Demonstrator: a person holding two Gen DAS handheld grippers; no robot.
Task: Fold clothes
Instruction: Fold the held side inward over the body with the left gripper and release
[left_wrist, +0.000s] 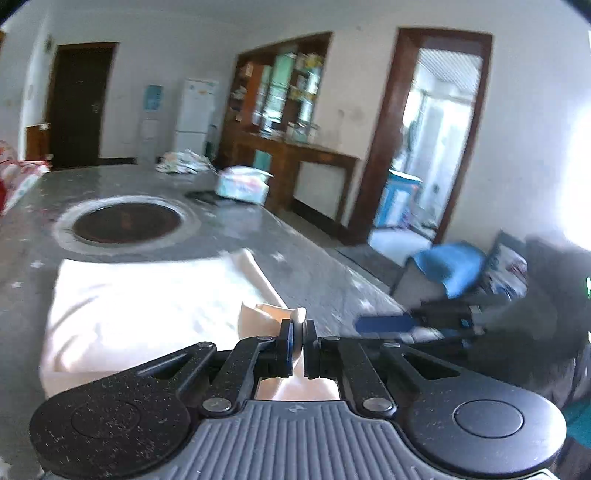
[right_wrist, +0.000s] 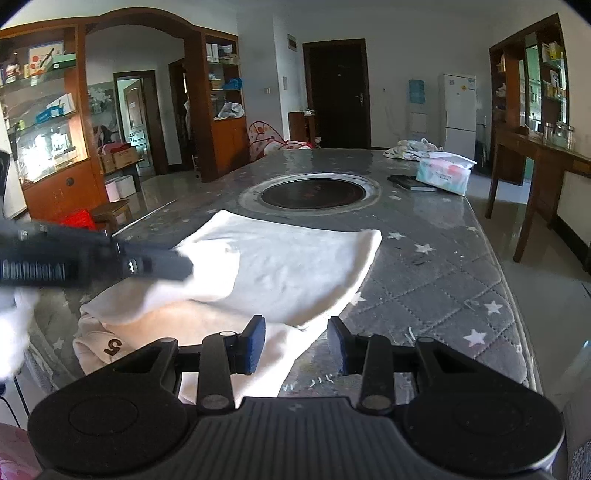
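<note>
Your left gripper (left_wrist: 298, 332) has its jaws pinched almost fully together on a fold of the cream garment (left_wrist: 147, 306), and a small tuft of the fabric pokes up just past the fingertips. In the right wrist view that same gripper comes in from the left as a dark, blurred bar over the garment's left side, where the cloth is lifted and doubled over itself.

Your right gripper (right_wrist: 296, 338) has its jaws parted about a third of the way, with nothing pressed between the blue pads (right_wrist: 256, 341). The near edge of the garment lies under its left finger; its right finger is over the bare bench cover.

The garment lies on the near part of the bench (right_wrist: 436, 266), spread flat toward the far side and bunched at the near left corner, where a dark number 5 shows on the cloth. Its far edge ends just short of the round dark inset (right_wrist: 314, 194) in the middle of the grey, star-patterned quilted cover.

Well beyond the garment, toward the far right of the bench, sit a tissue pack (right_wrist: 445, 173), a flat dark object (right_wrist: 410, 182) just beside it, and a crumpled pale cloth (right_wrist: 412, 147) near the far edge.
</note>
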